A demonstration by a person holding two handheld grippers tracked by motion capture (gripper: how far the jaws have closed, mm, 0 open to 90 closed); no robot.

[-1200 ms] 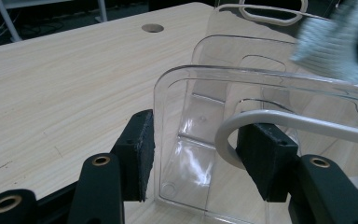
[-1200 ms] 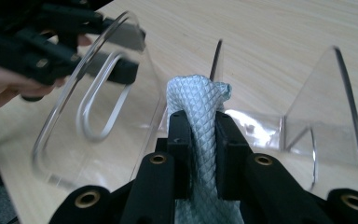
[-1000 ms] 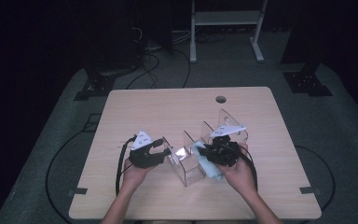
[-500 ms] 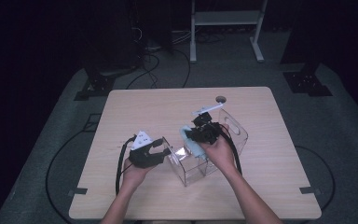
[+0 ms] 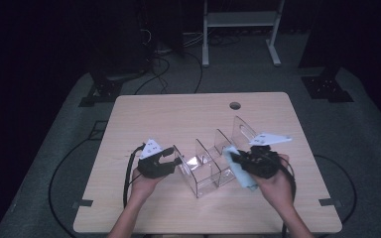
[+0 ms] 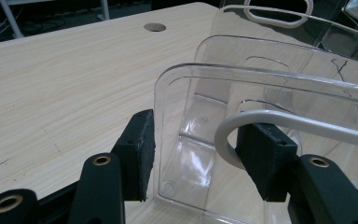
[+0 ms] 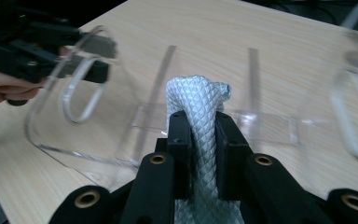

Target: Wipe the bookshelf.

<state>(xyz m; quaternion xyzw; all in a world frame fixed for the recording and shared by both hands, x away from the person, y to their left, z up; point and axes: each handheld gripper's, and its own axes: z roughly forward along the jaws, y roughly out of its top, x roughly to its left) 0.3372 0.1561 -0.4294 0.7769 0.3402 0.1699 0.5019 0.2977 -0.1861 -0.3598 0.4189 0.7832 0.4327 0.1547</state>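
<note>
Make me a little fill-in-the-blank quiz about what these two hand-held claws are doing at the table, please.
1. The right gripper is shut on a folded pale ____.
2. The left gripper clamps an end wall of the clear plastic ____.
3. The organizer stands on a light ____ table.
4. Near the table's far edge is a small round ____.

Missing words: cloth; organizer; wooden; hole

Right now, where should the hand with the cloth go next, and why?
Probably back over the clear rack to wipe another divider. The right gripper is shut on the cloth beside the rack, and the left gripper clamps the rack's end wall, holding it steady for wiping.
</note>
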